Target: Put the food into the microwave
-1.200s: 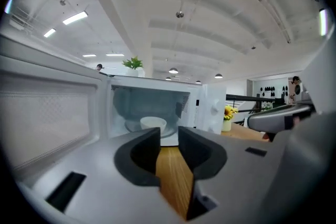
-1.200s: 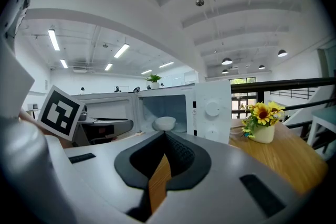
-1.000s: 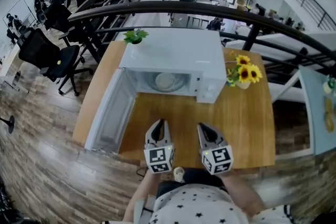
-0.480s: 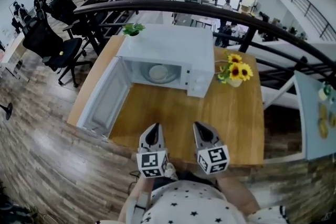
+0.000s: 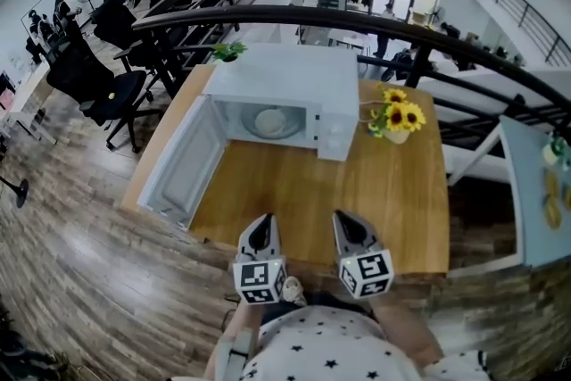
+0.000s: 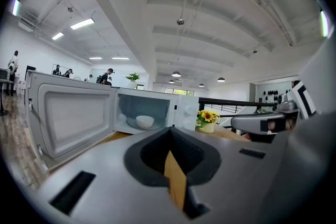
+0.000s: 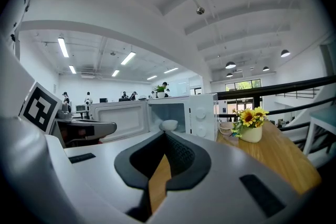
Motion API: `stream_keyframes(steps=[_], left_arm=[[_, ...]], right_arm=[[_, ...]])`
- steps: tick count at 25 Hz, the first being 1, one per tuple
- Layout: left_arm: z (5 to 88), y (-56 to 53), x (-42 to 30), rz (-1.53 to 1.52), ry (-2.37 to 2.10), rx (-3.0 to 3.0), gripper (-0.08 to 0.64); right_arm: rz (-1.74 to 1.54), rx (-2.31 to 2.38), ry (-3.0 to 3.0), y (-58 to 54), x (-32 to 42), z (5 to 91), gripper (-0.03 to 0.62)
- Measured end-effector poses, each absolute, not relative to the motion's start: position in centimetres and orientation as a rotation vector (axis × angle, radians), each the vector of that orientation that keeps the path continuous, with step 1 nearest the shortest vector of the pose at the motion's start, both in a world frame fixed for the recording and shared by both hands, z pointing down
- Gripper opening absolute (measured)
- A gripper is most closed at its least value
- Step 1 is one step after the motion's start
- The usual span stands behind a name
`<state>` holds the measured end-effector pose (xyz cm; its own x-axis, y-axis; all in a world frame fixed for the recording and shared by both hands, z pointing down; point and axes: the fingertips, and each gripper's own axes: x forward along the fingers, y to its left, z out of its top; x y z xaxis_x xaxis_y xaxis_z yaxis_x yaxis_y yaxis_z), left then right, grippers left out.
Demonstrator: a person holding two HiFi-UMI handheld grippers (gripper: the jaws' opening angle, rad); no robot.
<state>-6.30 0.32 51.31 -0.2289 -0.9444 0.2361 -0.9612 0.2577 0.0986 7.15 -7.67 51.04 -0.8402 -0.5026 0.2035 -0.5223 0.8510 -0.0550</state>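
Observation:
A white microwave (image 5: 294, 80) stands at the back of the wooden table (image 5: 384, 210). Its door (image 5: 183, 161) is swung wide open to the left. A white bowl of food (image 5: 269, 120) sits on the turntable inside, and shows in the left gripper view (image 6: 145, 121) and the right gripper view (image 7: 169, 125). My left gripper (image 5: 260, 227) and right gripper (image 5: 348, 223) hover side by side over the table's near edge. Both point at the microwave from well short of it. The left gripper (image 6: 169, 131) is shut and empty, and so is the right gripper (image 7: 165, 136).
A vase of sunflowers (image 5: 395, 122) stands right of the microwave. A small green plant (image 5: 228, 52) sits at the table's far left corner. A black railing (image 5: 357, 22) curves behind the table. Office chairs (image 5: 98, 76) and people are far left, and a pale table (image 5: 535, 192) is at the right.
Both grippers have drawn back from the microwave towards the table's near edge. The microwave, its open door and the bowl inside have not moved.

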Motion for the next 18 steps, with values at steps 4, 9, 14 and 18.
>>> stream_keyframes(steps=[4,9,14,18], left_arm=[[51.12,0.46,-6.4,0.099,-2.282,1.785,0.005],[51.41,0.38,-6.44,0.1,-2.268,1.79,0.005],[51.16,0.23,-6.43,0.093,-2.254,1.799,0.005],[51.39,0.21,-6.67,0.1,-2.255,1.803,0.005]], right_arm=[[0.154,0.803,-2.843,-7.46,7.07,50.91,0.003],[0.138,0.801,-2.838,-7.56,6.89,50.96,0.003],[0.125,0.792,-2.836,-7.65,6.5,50.98,0.002],[0.125,0.796,-2.827,-7.79,6.38,51.27,0.002]])
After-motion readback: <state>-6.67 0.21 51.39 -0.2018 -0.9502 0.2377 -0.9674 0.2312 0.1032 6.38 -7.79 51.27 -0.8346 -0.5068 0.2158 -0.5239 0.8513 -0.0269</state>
